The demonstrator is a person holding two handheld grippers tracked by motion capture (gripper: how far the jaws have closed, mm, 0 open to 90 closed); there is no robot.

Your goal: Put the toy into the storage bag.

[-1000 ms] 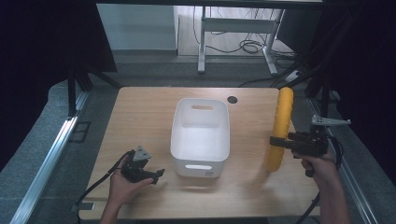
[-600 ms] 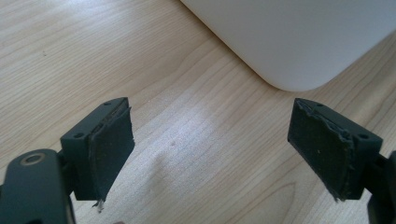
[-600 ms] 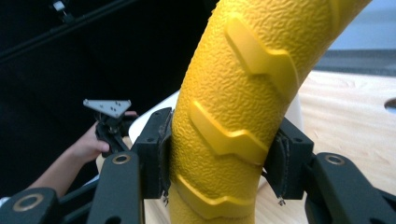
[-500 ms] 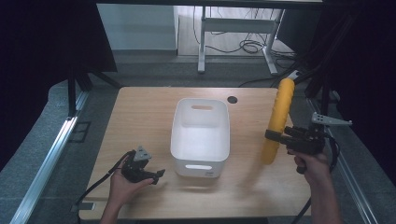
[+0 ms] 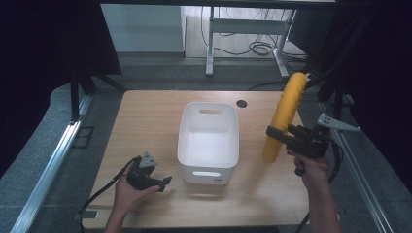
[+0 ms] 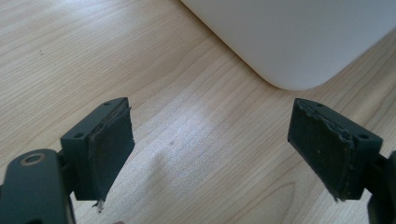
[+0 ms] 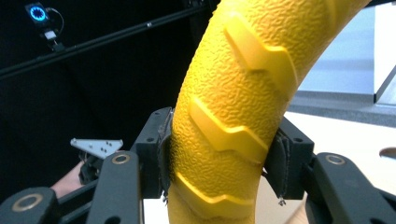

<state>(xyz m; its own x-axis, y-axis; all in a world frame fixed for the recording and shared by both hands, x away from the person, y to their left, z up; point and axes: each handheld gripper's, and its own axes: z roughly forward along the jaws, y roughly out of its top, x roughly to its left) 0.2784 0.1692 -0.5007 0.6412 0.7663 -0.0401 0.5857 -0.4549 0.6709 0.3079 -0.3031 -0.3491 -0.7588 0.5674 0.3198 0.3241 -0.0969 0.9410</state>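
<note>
A long, curved yellow piece (image 5: 285, 109) with a pebbled skin and raised ridges stands nearly upright over the table's right side. My right gripper (image 5: 273, 134) is shut on its lower part; in the right gripper view both pads press the yellow piece (image 7: 233, 93) from either side of my right gripper (image 7: 222, 161). A white plastic bin (image 5: 208, 170) with handle slots sits mid-table, nothing showing inside. My left gripper (image 5: 164, 182) rests low on the table by the bin's near left corner, open, jaws wide apart over bare wood (image 6: 210, 154). The bin's rounded corner (image 6: 289, 37) lies just ahead of it.
The wooden table (image 5: 141, 121) has a round dark hole (image 5: 241, 103) behind the bin. Black curtains flank both sides. A metal rail (image 5: 48, 165) runs along the floor at the left, and a desk frame with cables (image 5: 243, 29) stands beyond the table.
My right gripper has carried the yellow piece a little higher and slightly left, toward the bin. The left gripper has stayed where it was.
</note>
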